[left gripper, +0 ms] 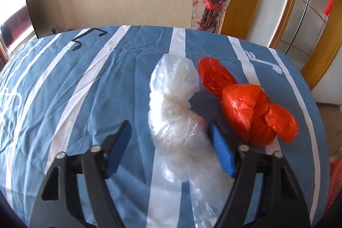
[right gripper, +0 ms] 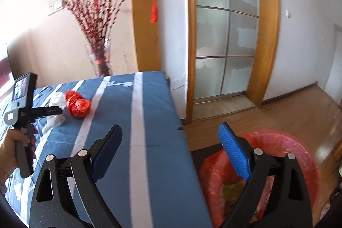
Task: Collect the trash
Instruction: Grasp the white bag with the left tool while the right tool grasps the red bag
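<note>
Your left gripper [left gripper: 168, 131] hangs spread wide around the knotted white plastic bag [left gripper: 175, 104], which lies on the blue-and-white striped tablecloth [left gripper: 85, 87] toward its far right corner, beside the knotted red plastic bag [left gripper: 245, 104]. Your right gripper [right gripper: 171, 138], tongs apart and empty, sits over the tablecloth's right edge above the pink-lined bin [right gripper: 299, 155].

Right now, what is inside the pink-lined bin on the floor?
The bin holds a red bag and some yellowish scraps. The right gripper covers part of it; deeper contents are hidden.
</note>
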